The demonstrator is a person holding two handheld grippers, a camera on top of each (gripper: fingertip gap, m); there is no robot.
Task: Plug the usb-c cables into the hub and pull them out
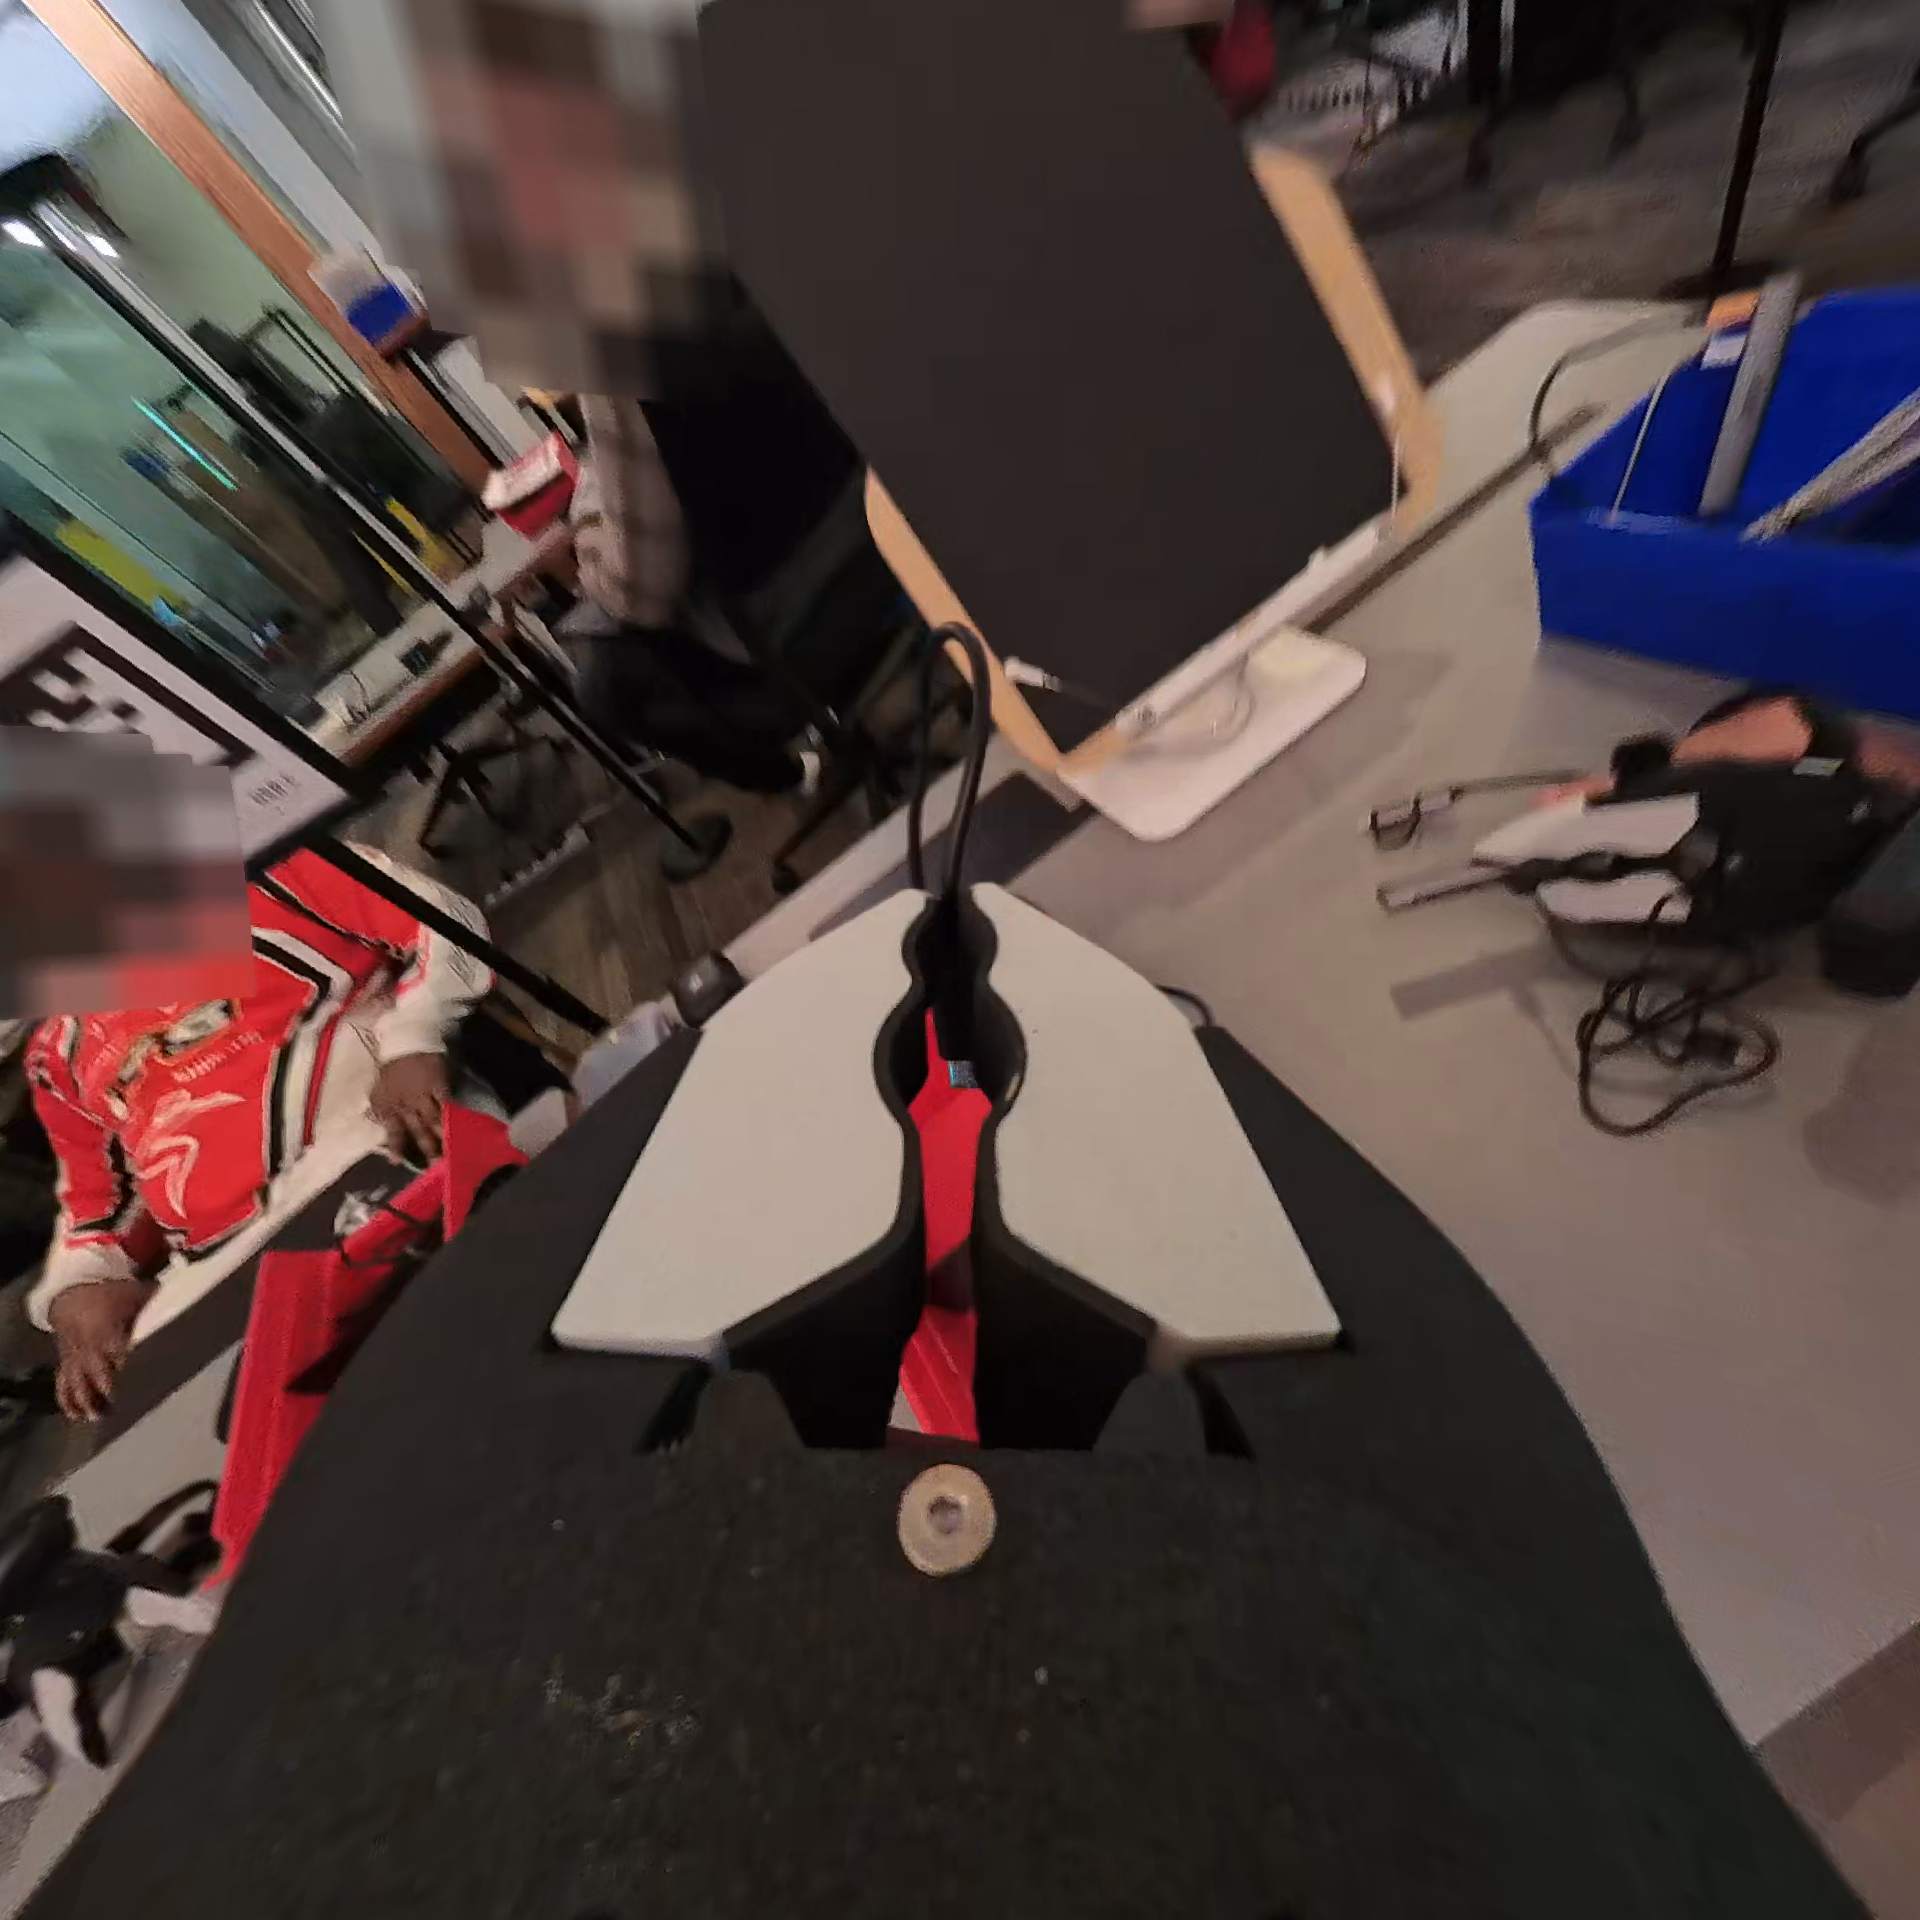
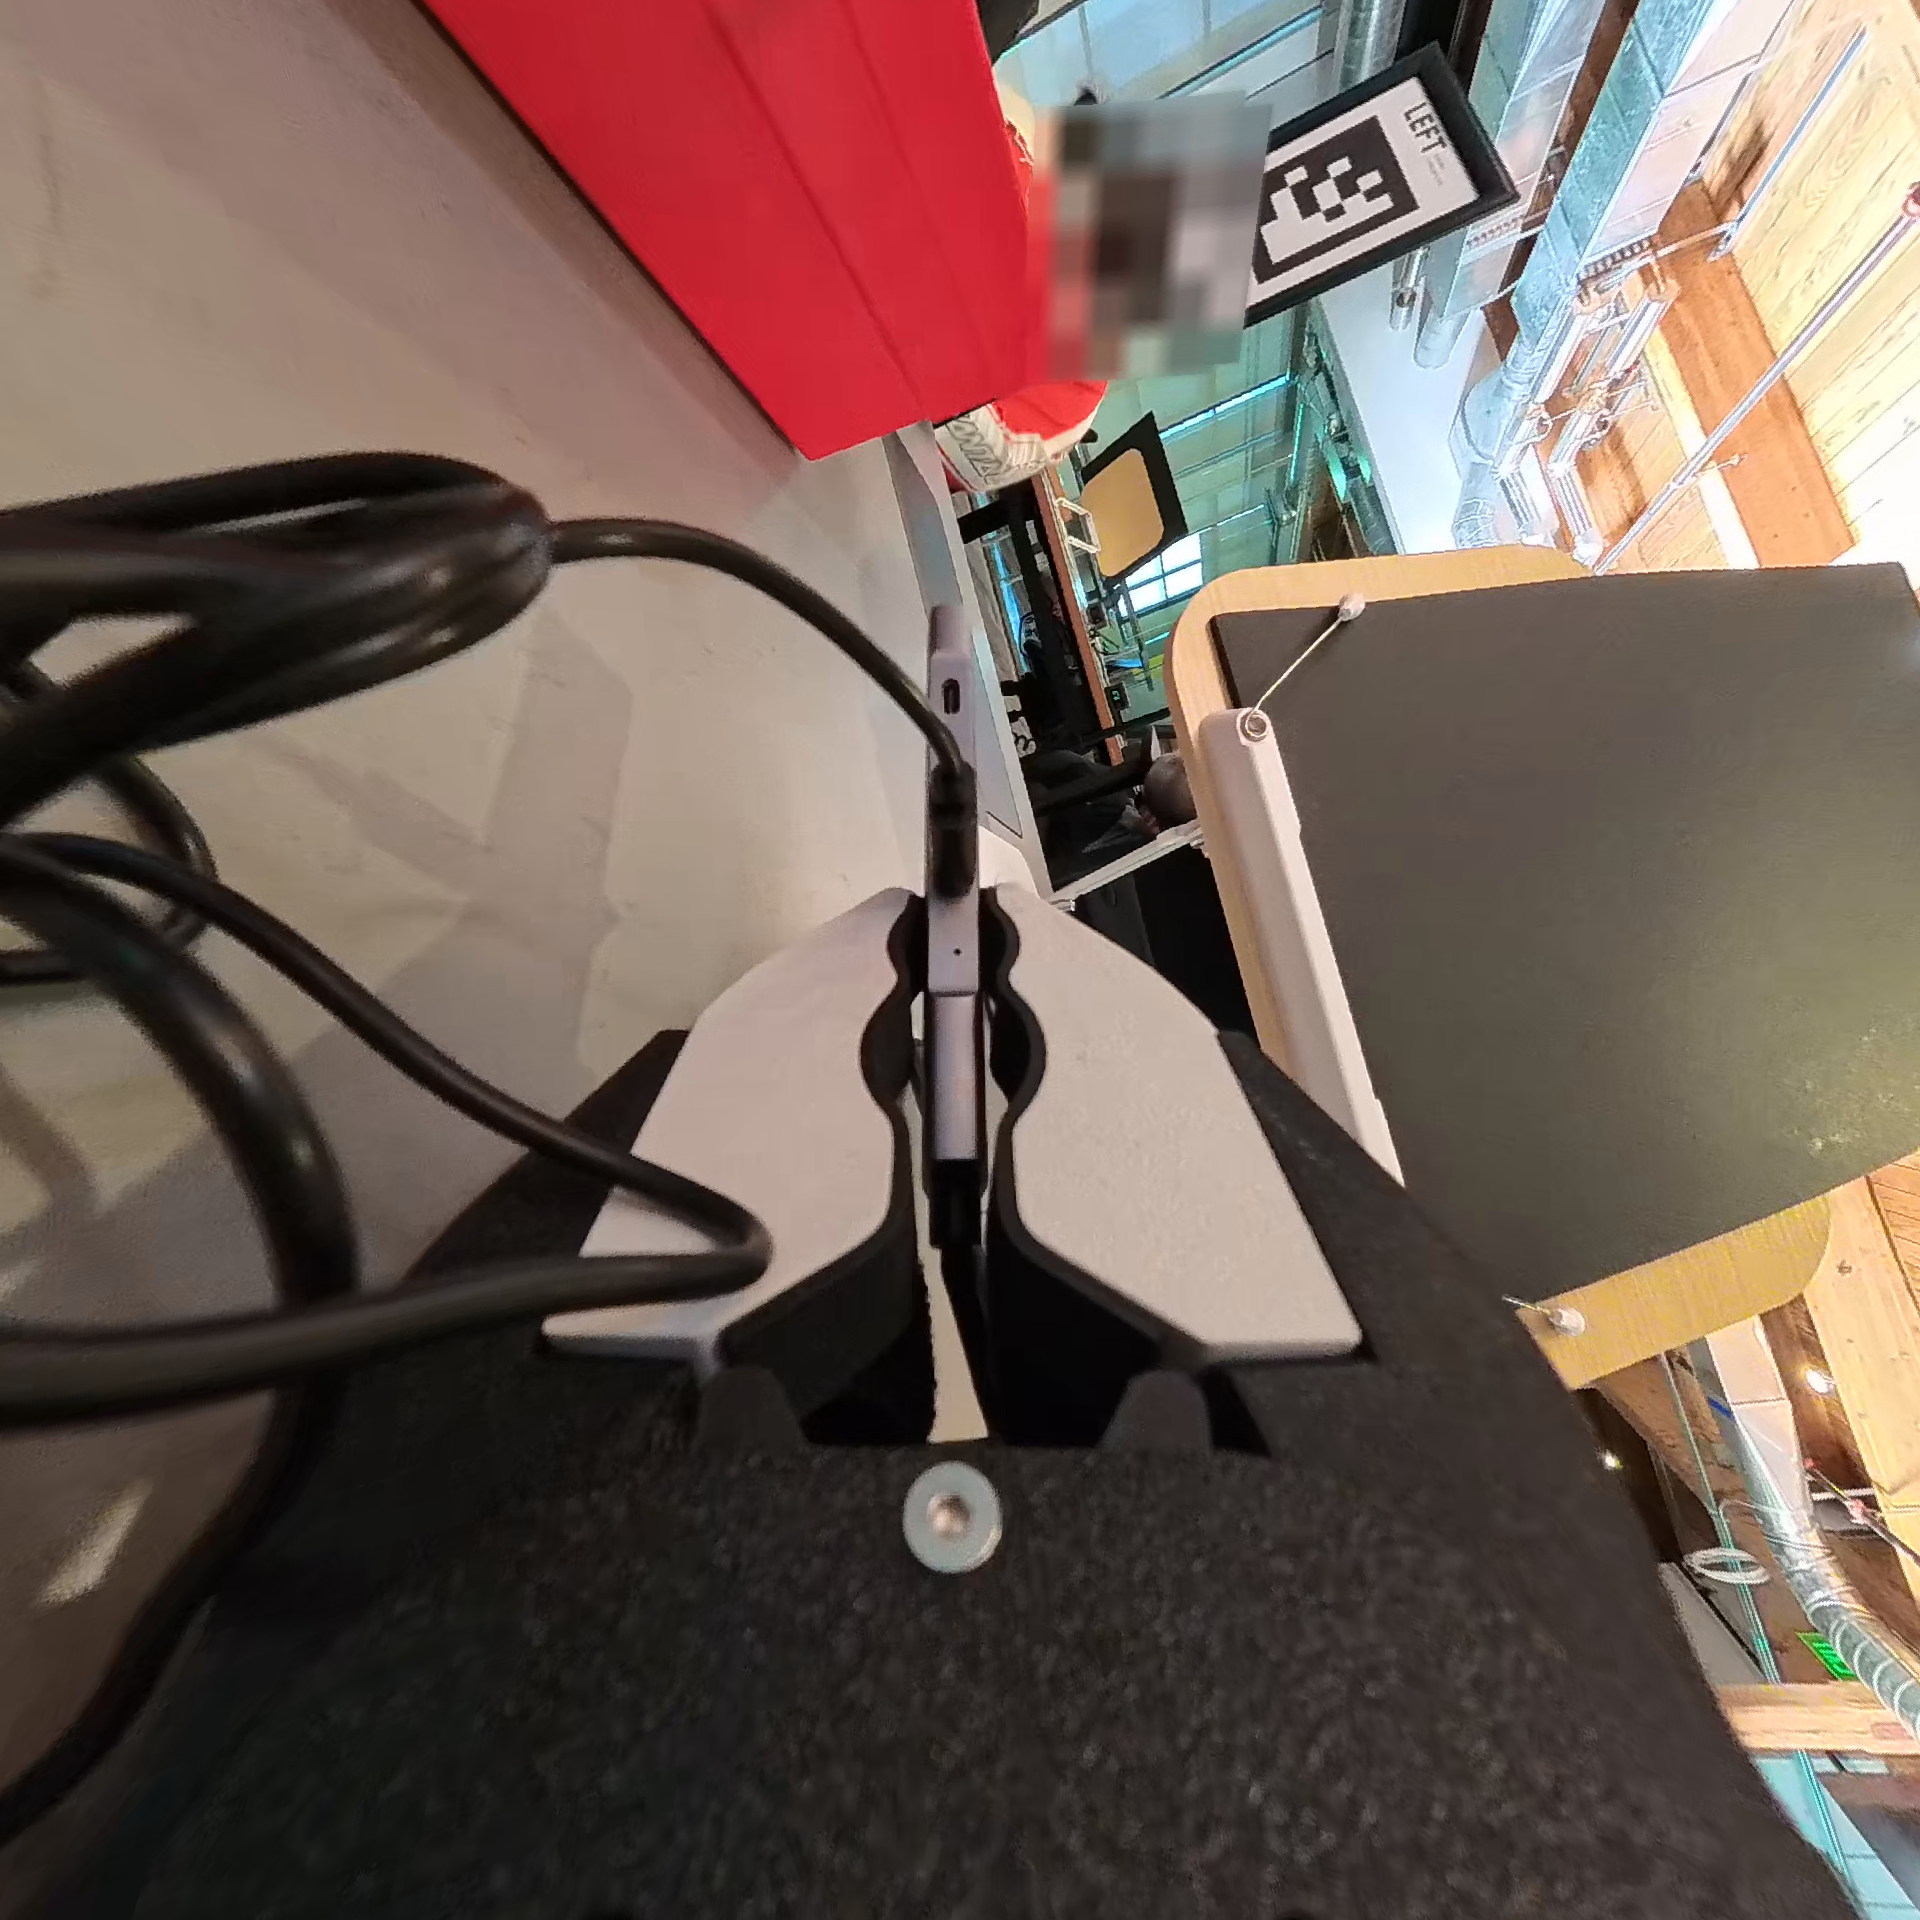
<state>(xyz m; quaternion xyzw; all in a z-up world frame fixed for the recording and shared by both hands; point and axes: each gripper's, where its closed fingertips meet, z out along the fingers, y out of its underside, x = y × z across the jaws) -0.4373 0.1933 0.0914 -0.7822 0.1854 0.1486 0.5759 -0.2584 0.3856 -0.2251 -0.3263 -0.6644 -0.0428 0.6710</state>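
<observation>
Left wrist view
- Left gripper: the jaws are nearly closed on a black cable plug, pinched just behind its tip; the black cable loops up and forward out of the fingertips.
- Plug end: a small bluish connector end is seen pointing back toward the camera, free of any socket.
- Desk: a pale surface is seen below, with a tangle of dark cables and the other handheld device well off to the right, beside a blue bin.
- Not shown here: no hub is made out near this plug.

Right wrist view
- Right gripper: the jaws are clamped on a slim grey hub, held edge-on between the fingertips.
- Hub ports: one black connector is seated in the hub's far section; an open oval port is seen beyond it on the grey end piece.
- Cables: black loops are spread over the desk to the left, beside a red box.

Judgement
- Step in hand: one cable appears plugged in, and a second plug is carried toward the hub, or has just been drawn out; which cannot be told.
- Next move: if insertion, the free plug has to be turned to face the open port, lined up squarely with it, and pressed in while the hub is kept steady.
- Difference between views: only the right view shows the hub and its ports; only the left view shows the loose plug.
</observation>
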